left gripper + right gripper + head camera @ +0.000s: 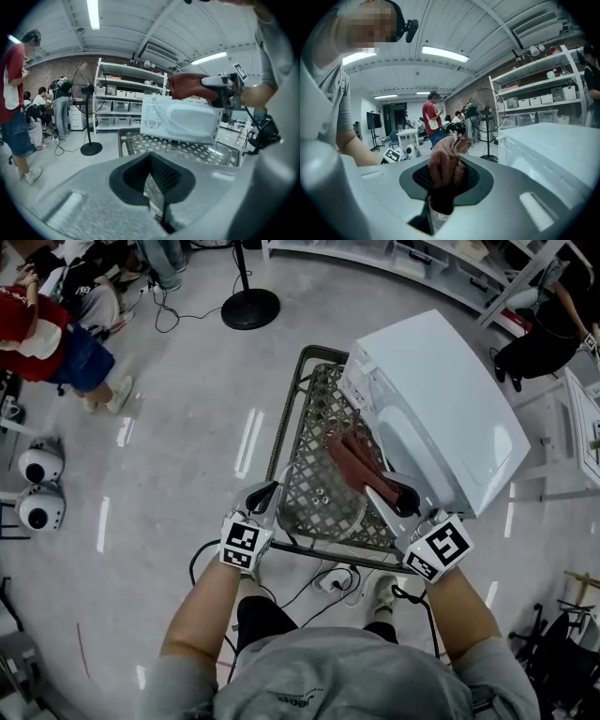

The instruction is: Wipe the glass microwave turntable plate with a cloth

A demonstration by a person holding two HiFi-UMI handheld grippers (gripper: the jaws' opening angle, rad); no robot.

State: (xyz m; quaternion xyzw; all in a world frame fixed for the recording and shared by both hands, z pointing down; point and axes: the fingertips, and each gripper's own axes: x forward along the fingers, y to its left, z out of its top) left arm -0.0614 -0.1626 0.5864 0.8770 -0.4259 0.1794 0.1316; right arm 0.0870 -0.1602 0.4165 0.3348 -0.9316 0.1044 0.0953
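The right gripper (443, 185) has its 2 jaws clamped on a red cloth (446, 164), which bunches up past the fingertips and trails forward over the table (292, 409). The left gripper (152, 178) has its 2 jaws pressed together with nothing between them. The plate (319, 517) is clear and faint. It seems to lie flat on the mesh, just ahead and to the right of the left fingertips and below and left of the right ones, with its curved rim close to the table's near rail. That rail runs just under both sets of fingers. Just to the right of the right fingers stands the microwave (441, 409); its near face lies beside the cloth and its body fills the right half of the table, so little room shows on that side. Ahead of the left fingers the mesh is bare up to the far rail. To the left of the left fingers the floor (178, 456) lies open. A fan base (249, 307) is well ahead of them and a person in red (37, 343) is far to the left. Cables (323, 582) lie on the floor behind and below the fingers, by the holder's feet.
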